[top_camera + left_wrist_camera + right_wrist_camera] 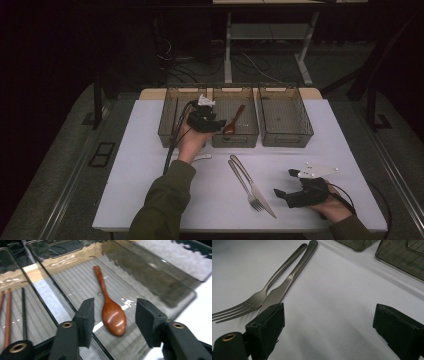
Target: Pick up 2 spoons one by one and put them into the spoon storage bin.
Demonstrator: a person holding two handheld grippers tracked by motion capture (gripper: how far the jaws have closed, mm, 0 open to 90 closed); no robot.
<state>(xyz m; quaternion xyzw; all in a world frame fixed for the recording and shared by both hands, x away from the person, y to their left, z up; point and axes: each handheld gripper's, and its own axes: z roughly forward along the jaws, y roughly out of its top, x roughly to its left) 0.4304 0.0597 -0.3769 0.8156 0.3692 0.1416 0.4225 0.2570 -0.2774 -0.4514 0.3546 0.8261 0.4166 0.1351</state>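
The wooden spoon [111, 311] lies flat on the floor of the middle bin [235, 140], its bowl toward the near wall. The left gripper [216, 123] hangs just above this bin at its left near corner; its jaws stand apart on both sides of the spoon bowl and do not press it. The right gripper [284, 183] rests on the white table [150, 125], well apart from the middle bin, with jaws wide and nothing between them. Just beside it lie a fork [249, 302] and a knife [287, 282], handles touching.

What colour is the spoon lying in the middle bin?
Reddish-brown spoon; the left gripper view shows it best.
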